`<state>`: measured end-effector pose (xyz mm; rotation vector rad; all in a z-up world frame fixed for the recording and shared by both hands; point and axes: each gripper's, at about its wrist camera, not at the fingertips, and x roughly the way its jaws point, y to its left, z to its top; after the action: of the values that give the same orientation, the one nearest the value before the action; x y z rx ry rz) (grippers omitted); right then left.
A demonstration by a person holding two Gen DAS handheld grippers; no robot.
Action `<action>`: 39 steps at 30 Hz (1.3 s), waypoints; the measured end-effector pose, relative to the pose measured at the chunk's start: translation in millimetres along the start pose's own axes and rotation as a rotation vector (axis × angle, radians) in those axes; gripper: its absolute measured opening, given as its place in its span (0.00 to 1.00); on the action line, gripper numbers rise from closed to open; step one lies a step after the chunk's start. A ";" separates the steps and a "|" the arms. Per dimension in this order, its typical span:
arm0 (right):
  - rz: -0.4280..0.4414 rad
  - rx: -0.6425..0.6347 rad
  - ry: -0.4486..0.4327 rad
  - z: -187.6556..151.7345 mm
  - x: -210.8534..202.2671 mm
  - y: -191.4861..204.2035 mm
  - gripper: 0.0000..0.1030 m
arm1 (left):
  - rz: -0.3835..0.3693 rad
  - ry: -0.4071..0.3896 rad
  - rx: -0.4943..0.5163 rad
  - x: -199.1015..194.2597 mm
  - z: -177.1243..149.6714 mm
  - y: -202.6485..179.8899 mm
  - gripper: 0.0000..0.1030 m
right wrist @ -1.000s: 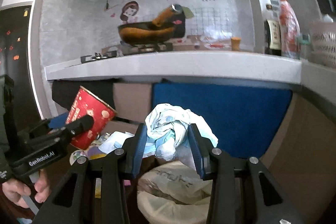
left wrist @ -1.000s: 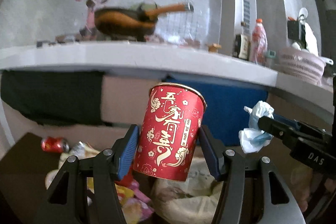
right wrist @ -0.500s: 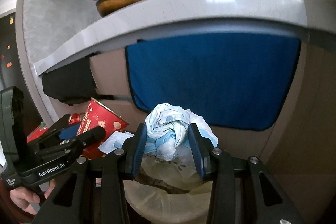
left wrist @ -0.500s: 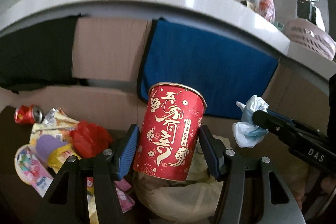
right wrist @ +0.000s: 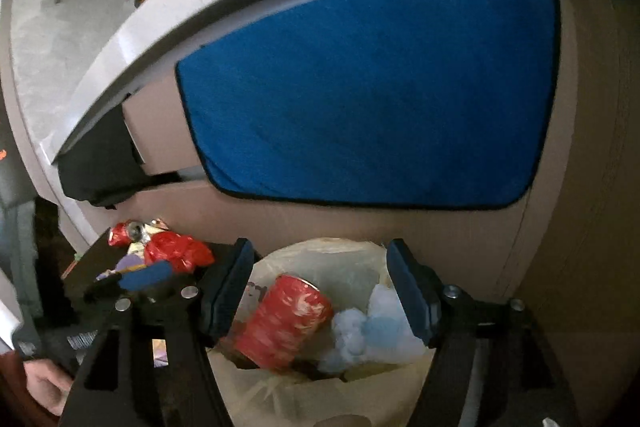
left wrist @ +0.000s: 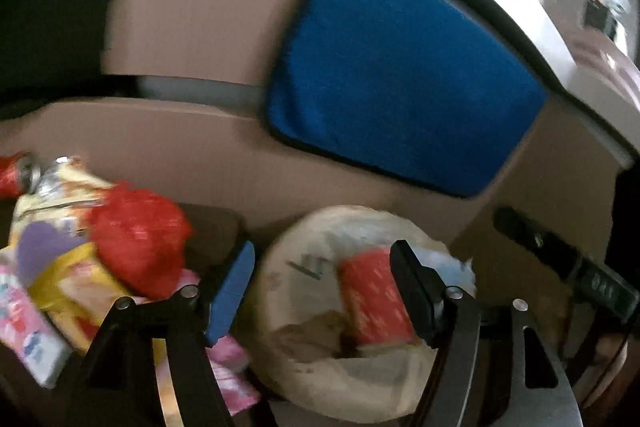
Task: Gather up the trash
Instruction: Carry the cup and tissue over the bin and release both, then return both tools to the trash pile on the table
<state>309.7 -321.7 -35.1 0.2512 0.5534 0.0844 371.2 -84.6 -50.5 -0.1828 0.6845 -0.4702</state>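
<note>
Right wrist view, left to right: loose wrappers [right wrist: 160, 251] lie heaped on the dark surface [right wrist: 100, 251]. Left hand-held gripper [left wrist: 322, 281] stands wide, holding nothing. Red cup [right wrist: 286, 323] lies tilted inside the bin bag [right wrist: 320, 255], with the crumpled tissue [right wrist: 372, 331] beside it. Right hand-held gripper [right wrist: 320, 287] stands wide, empty, above the bag.
</note>
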 end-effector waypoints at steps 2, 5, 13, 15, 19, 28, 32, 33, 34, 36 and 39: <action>-0.004 -0.001 0.009 -4.0 -0.1 -0.3 0.65 | 0.050 -0.037 -0.012 -13.6 0.6 10.5 0.68; -0.014 -0.004 0.005 -7.1 -3.3 1.9 0.65 | 0.118 -0.090 -0.020 -41.5 -2.0 35.4 0.68; -0.012 -0.062 -0.004 -17.0 -13.6 33.4 0.65 | 0.241 -0.105 -0.066 -98.5 -23.7 99.7 0.68; -0.021 -0.097 -0.009 -20.6 -14.8 47.5 0.65 | 0.253 -0.098 -0.081 -109.3 -34.2 110.5 0.68; 0.003 -0.143 0.005 -32.4 -14.7 73.9 0.65 | 0.223 -0.051 -0.096 -113.1 -54.3 113.0 0.67; 0.039 -0.151 0.055 -47.6 -10.9 93.9 0.65 | 0.128 0.099 -0.075 -66.0 -76.3 86.8 0.65; 0.046 -0.144 0.081 -53.0 -9.5 93.0 0.65 | 0.128 0.205 -0.077 -38.0 -83.1 90.4 0.42; 0.045 -0.143 0.087 -54.1 -8.0 93.4 0.65 | 0.115 0.211 -0.087 -36.7 -85.7 92.8 0.34; 0.044 -0.143 0.093 -55.5 -6.6 93.7 0.65 | 0.099 0.203 -0.097 -38.8 -87.3 95.7 0.27; 0.049 -0.140 0.103 -57.5 -3.9 94.8 0.65 | 0.123 0.176 -0.099 -48.0 -86.1 102.5 0.19; 0.075 -0.132 0.128 -62.1 4.0 99.8 0.65 | 0.161 0.154 -0.110 -67.8 -84.4 121.4 0.18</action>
<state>279.0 -211.4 -62.3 0.1379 0.6634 0.2104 314.2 53.6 -114.7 -0.1940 0.8700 -0.2941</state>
